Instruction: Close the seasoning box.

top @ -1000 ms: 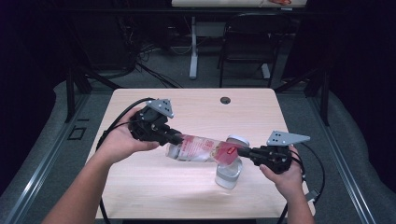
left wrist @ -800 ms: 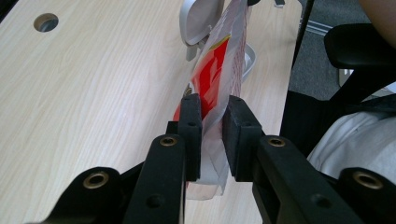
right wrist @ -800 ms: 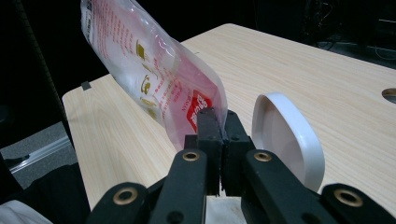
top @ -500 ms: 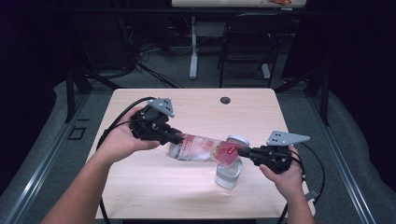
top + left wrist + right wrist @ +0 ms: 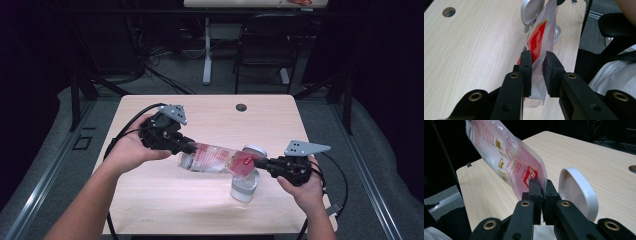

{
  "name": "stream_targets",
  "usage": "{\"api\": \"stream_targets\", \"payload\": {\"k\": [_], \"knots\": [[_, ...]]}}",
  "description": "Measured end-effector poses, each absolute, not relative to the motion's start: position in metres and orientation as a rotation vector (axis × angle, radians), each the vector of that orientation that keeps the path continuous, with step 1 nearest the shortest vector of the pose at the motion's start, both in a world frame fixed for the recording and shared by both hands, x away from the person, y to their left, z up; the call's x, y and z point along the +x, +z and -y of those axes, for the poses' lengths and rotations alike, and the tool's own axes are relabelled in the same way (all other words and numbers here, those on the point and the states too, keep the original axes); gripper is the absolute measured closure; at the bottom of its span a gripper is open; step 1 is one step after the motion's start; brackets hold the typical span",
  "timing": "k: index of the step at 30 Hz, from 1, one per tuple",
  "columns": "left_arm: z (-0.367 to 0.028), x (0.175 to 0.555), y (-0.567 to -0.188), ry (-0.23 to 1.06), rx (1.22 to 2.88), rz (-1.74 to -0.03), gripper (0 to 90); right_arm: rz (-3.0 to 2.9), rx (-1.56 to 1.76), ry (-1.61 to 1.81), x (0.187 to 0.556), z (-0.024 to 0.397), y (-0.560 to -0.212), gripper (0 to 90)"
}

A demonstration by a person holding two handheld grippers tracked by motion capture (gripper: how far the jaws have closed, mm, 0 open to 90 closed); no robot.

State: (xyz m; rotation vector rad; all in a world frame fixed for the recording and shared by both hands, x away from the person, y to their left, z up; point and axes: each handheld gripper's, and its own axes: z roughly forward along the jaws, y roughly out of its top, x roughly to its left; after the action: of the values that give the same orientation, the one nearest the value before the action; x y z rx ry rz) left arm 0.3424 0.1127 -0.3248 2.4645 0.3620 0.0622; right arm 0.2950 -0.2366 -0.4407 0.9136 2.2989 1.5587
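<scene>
A clear plastic pouch (image 5: 212,157) with red print hangs level over the wooden table (image 5: 150,200), stretched between both grippers. My left gripper (image 5: 189,146) is shut on its left end; in the left gripper view the jaws (image 5: 537,60) pinch the bunched film of the pouch (image 5: 541,37). At the pouch's red corner my right gripper (image 5: 255,162) is shut, and the right gripper view shows its jaws (image 5: 541,185) clamped on the pouch (image 5: 506,152). Below that end stands a clear container (image 5: 245,189) with its white lid (image 5: 254,150) (image 5: 576,190) flipped up.
A round cable hole (image 5: 241,107) sits near the table's far edge. Black cables trail from both grippers off the table's sides. A dark chair (image 5: 270,45) and a desk leg (image 5: 207,50) stand beyond the table. The container is close to the front right edge.
</scene>
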Motion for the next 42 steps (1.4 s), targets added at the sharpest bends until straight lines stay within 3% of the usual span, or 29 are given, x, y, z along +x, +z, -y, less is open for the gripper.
{"api": "stream_targets", "payload": {"k": [42], "knots": [[-0.1105, 0.3422, -0.3229, 0.057, 2.462, -0.358, 78.0, -2.295, 0.923, 1.56, 0.2953, 0.237, -0.4426, 88.7]]}}
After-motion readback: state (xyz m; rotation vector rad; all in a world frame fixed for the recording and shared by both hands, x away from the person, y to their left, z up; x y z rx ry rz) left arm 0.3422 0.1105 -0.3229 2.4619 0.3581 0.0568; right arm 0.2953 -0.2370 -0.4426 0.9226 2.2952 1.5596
